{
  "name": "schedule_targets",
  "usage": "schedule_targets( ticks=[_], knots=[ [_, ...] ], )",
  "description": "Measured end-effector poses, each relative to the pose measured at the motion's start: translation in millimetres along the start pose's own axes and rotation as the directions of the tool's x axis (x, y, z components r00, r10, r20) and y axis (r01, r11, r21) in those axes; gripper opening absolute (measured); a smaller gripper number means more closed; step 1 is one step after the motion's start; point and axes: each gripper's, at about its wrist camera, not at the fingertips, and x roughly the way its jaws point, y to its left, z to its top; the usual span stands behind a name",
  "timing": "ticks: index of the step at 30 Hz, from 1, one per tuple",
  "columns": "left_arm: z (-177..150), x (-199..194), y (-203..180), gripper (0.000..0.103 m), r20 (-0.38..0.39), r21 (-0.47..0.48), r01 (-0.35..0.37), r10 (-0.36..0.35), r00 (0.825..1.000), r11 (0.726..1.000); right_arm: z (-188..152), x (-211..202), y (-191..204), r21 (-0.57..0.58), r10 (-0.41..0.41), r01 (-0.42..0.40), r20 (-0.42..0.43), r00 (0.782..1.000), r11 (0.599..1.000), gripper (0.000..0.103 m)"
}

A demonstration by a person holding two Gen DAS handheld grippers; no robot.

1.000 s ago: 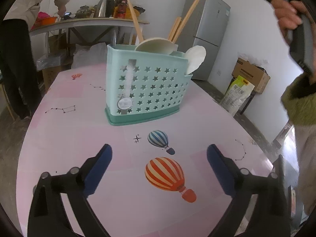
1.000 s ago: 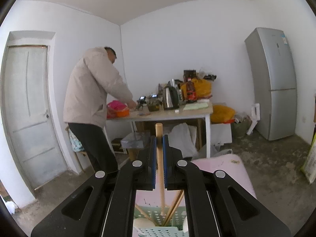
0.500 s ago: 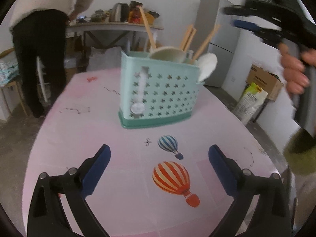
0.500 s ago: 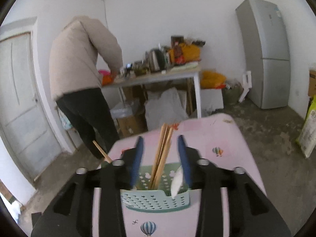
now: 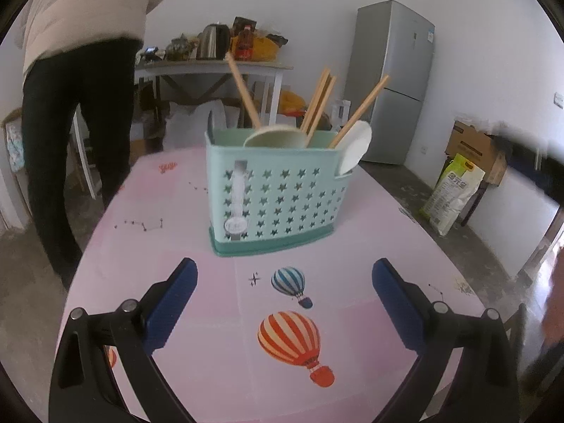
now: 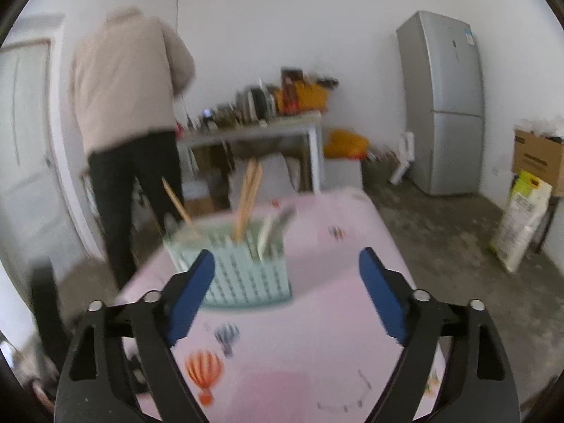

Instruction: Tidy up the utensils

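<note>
A mint-green utensil holder (image 5: 278,194) with star-shaped holes stands on the pink table (image 5: 176,232). Several wooden chopsticks (image 5: 319,100) lean in it, along with a cream ladle (image 5: 275,136) and a white spoon (image 5: 355,149). My left gripper (image 5: 284,276) is open, low over the table in front of the holder, with nothing between its blue pads. In the blurred right wrist view the holder (image 6: 232,268) sits just beyond my right gripper (image 6: 287,269), whose jaws are opening wide and hold nothing. The chopsticks (image 6: 248,204) stand free in the holder.
A person in a beige jacket (image 5: 88,14) and dark trousers stands at the table's far left, bent over a cluttered side table (image 5: 215,67). A grey fridge (image 5: 394,81), a cardboard box (image 5: 472,148) and a sack (image 5: 451,197) stand at the right. Balloon prints (image 5: 292,342) mark the tablecloth.
My right gripper let go of the chopstick it held over the holder, opened wide and dropped back toward the near side of the table. The left gripper rose slightly and stayed open.
</note>
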Motion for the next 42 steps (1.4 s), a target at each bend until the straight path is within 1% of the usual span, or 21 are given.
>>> schedule_targets(
  ticks=[1, 4, 5, 7, 9, 11, 13, 17, 20, 23, 25, 28, 34, 38, 42],
  knots=[
    [2.0, -0.5, -2.7, 0.097, 0.006, 0.006, -0.013, 0.013, 1.0, 1.0, -10.5, 3.4, 3.5, -0.011, -0.025, 0.025, -0.029, 0.999, 1.0, 0.089],
    [5.6, 1.0, -7.3, 0.097, 0.004, 0.01, -0.058, 0.058, 0.998, 0.998, -26.5, 11.3, 5.6, 0.0, -0.071, 0.071, -0.072, 0.995, 0.997, 0.094],
    [6.4, 1.8, -8.5, 0.097, 0.001, 0.007, -0.082, 0.082, 0.997, 0.997, -32.5, 15.0, 5.2, 0.014, -0.085, 0.086, -0.098, 0.992, 0.996, 0.095],
    [6.4, 3.8, -9.5, 0.097, -0.005, 0.001, -0.125, 0.125, 0.992, 0.992, -37.2, 16.7, 2.8, 0.036, -0.1, 0.105, -0.123, 0.987, 0.994, 0.095],
    [6.3, 6.7, -11.5, 0.097, -0.008, 0.009, -0.19, 0.19, 0.982, 0.982, -39.7, 19.6, -1.6, 0.051, -0.133, 0.141, -0.142, 0.981, 0.989, 0.095],
    [6.0, 7.7, -14.1, 0.097, 0.009, 0.022, -0.255, 0.254, 0.967, 0.967, -40.0, 20.2, -4.4, 0.055, -0.158, 0.168, -0.15, 0.976, 0.984, 0.095],
    [5.9, 7.8, -14.9, 0.097, 0.024, 0.023, -0.295, 0.294, 0.955, 0.955, -40.0, 23.1, -8.2, 0.06, -0.199, 0.211, -0.163, 0.966, 0.976, 0.095],
    [5.4, 10.9, -16.0, 0.097, 0.021, 0.013, -0.335, 0.335, 0.942, 0.942, -43.5, 24.2, -12.3, 0.055, -0.255, 0.268, -0.172, 0.951, 0.962, 0.095],
    [6.1, 15.4, -16.2, 0.097, -0.001, 0.022, -0.363, 0.363, 0.932, 0.932, -45.2, 25.7, -9.7, 0.021, -0.302, 0.309, -0.156, 0.941, 0.951, 0.095],
    [9.2, 20.7, -16.2, 0.097, -0.028, 0.032, -0.384, 0.384, 0.923, 0.923, -46.1, 29.7, -5.3, -0.013, -0.322, 0.324, -0.149, 0.935, 0.946, 0.095],
    [11.1, 26.7, -13.6, 0.097, -0.062, 0.024, -0.394, 0.395, 0.917, 0.919, -46.8, 33.0, -5.6, -0.014, -0.322, 0.324, -0.16, 0.933, 0.946, 0.095],
    [11.9, 30.8, -10.1, 0.097, -0.094, 0.006, -0.392, 0.391, 0.916, 0.92, -47.0, 35.9, -8.7, 0.0, -0.314, 0.319, -0.179, 0.932, 0.948, 0.095],
    [9.9, 28.8, -5.9, 0.097, -0.098, -0.017, -0.431, 0.428, 0.899, 0.902, -44.5, 39.8, -9.5, 0.003, -0.307, 0.313, -0.189, 0.933, 0.95, 0.095],
    [8.7, 28.9, 0.5, 0.097, -0.121, -0.042, -0.439, 0.432, 0.894, 0.897, -44.6, 42.4, -6.6, 0.002, -0.296, 0.302, -0.197, 0.935, 0.953, 0.095],
    [7.9, 28.1, 4.7, 0.097, -0.127, -0.051, -0.451, 0.442, 0.888, 0.891, -44.3, 44.8, -1.2, -0.017, -0.295, 0.298, -0.201, 0.934, 0.954, 0.095]
  ],
)
